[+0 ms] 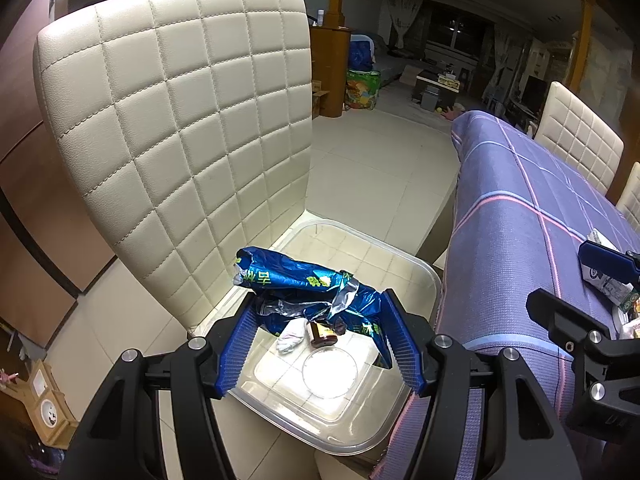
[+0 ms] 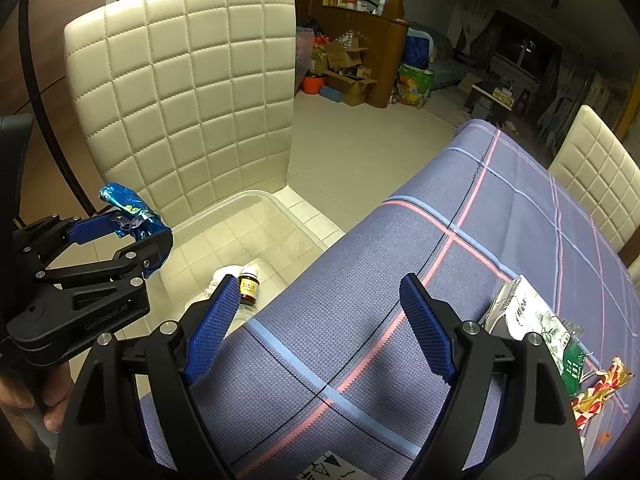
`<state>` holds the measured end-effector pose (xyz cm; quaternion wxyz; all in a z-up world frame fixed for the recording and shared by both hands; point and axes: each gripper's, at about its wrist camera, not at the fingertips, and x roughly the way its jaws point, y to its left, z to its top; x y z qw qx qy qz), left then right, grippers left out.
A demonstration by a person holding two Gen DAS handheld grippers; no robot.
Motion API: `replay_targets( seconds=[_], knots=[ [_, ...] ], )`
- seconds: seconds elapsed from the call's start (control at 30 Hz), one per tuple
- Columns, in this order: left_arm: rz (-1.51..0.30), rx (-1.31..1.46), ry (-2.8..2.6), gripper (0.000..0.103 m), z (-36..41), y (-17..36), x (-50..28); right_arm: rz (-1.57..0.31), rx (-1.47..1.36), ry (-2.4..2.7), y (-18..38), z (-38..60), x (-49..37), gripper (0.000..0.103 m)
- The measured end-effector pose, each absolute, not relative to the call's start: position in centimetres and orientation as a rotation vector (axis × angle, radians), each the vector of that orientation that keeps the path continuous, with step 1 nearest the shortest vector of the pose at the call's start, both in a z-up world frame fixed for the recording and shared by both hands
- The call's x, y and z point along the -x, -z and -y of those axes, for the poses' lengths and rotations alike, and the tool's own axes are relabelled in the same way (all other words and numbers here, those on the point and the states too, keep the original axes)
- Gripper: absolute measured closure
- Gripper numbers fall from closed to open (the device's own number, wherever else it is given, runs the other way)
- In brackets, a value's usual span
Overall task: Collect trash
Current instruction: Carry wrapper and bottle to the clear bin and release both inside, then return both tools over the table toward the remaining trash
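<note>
Two items binned: brown glass bottle [image 1: 321,334], white tissue wad [image 1: 291,339] | left gripper [image 1: 320,344] clamps crumpled blue foil wrapper [image 1: 308,294] over clear plastic bin [image 1: 420,272] | right gripper [image 2: 316,328] open, empty | packets [image 2: 532,328] at 3 o'clock on tabletop [image 2: 400,248] remain

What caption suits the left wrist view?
Left tool holding a crumpled blue foil wrapper above a clear plastic bin on a cream quilted chair.

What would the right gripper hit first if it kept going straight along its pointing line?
Most likely the checked tablecloth near the table's edge: the right gripper points down at bare cloth, with nothing between its open jaws. Depth is hard to judge.
</note>
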<state>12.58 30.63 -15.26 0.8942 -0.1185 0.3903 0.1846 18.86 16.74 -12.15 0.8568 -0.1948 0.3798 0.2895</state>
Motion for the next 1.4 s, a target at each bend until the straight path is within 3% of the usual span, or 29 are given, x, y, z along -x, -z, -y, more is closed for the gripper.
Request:
replay_targets(
  seconds=[0.3, 0.7, 1.4],
  knots=[
    [-0.808, 0.218, -0.392, 0.039, -30.2, 15.1, -13.0, -0.801, 0.411, -0.597, 12.3, -16.4, -19.0, 0.021],
    [-0.821, 0.258, -0.339, 0.02, -30.0, 15.2, -13.3, -0.804, 0.407, -0.593, 12.2, -16.1, -19.2, 0.021],
    [-0.781, 0.195, -0.306, 0.019, -26.4, 12.1, -11.1, -0.772, 0.35, -0.532, 10.0, -11.0, -16.8, 0.021]
  ],
)
